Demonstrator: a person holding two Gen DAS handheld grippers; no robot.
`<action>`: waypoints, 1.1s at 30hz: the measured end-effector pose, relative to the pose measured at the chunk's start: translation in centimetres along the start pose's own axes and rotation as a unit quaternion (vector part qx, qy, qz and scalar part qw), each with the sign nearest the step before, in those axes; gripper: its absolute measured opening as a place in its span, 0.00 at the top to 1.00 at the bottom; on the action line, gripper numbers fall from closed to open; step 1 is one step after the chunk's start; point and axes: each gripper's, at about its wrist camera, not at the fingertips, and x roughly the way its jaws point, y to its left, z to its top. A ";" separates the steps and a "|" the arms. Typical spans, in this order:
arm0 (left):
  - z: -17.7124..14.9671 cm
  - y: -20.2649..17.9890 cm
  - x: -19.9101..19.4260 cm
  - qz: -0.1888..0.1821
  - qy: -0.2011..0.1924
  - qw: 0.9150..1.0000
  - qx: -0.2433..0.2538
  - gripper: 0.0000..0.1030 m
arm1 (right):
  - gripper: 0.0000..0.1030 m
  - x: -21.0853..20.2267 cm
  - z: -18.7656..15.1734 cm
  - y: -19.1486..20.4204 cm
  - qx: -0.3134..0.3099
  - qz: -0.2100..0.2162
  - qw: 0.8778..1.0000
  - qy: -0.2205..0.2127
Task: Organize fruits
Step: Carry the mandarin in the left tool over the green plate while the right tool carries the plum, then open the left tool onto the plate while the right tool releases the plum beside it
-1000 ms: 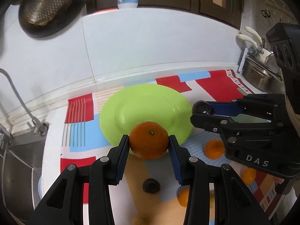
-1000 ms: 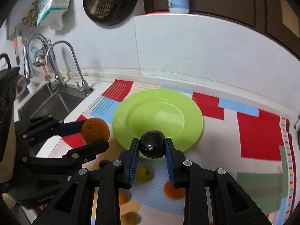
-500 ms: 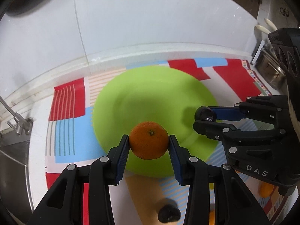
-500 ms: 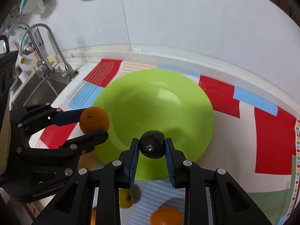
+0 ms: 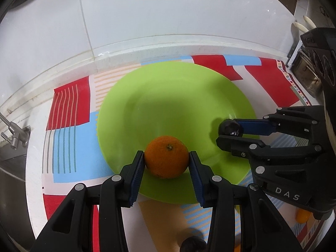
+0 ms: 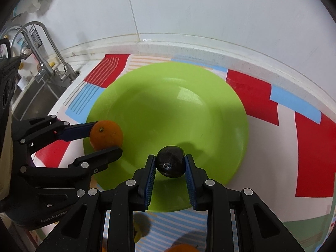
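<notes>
Both carried in over the green plate (image 5: 134, 105) since a second ago, so drop-off looks close | left hand-held gripper (image 5: 167, 163) clamped on the orange (image 5: 167, 159), above the near rim | right hand-held gripper (image 6: 170, 166) clamped on the dark fruit (image 6: 171, 161), likewise | plate bare | more fruit waits on the worktop (image 6: 262, 178).

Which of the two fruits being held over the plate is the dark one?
The small glossy black fruit in the right hand-held gripper; the left hand-held gripper holds a bigger round orange.
</notes>
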 end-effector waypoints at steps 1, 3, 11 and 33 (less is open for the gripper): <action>0.0 0.0 0.0 -0.001 0.000 1.000 0.001 0.59 | 0.72 0.0 0.0 0.0 0.000 0.001 1.000 0.001; 0.1 0.1 -0.2 -0.003 -0.001 1.000 -0.001 0.57 | 0.72 0.2 0.0 0.1 -0.001 0.001 1.000 0.003; -0.1 0.0 -2.6 0.001 -0.020 1.000 -0.004 0.49 | 0.67 -1.0 -0.2 0.0 0.005 -0.004 1.000 -0.012; -8.0 -1.5 -15.9 0.054 -0.133 0.989 -0.028 0.24 | 0.40 -13.6 -7.4 5.4 0.009 -0.061 0.985 -0.159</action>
